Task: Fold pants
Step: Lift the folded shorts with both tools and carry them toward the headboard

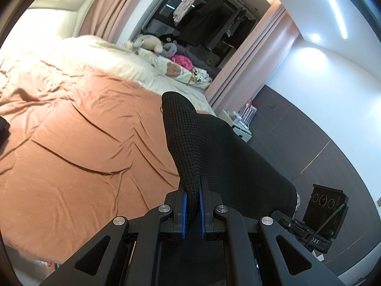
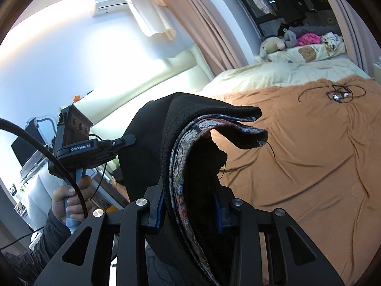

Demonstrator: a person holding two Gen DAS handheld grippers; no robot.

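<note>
The black knit pants (image 1: 214,147) are lifted off the bed, held by both grippers. My left gripper (image 1: 192,190) is shut on a fold of the black fabric, which rises between its blue pads and drapes to the right. My right gripper (image 2: 190,190) is shut on a thick bunch of the pants (image 2: 190,128), with a patterned inner layer showing at the folded edge. The left gripper's body (image 2: 78,147) and the hand holding it appear at the left of the right wrist view. The lower part of the pants is hidden below both grippers.
An orange bedspread (image 1: 83,143) covers the bed beneath. Cream pillows and plush toys (image 1: 152,45) lie at the head. A black cable with a small device (image 2: 338,94) lies on the bedspread. A white nightstand (image 1: 240,128) stands beside the bed, and pink curtains (image 1: 114,7) hang behind.
</note>
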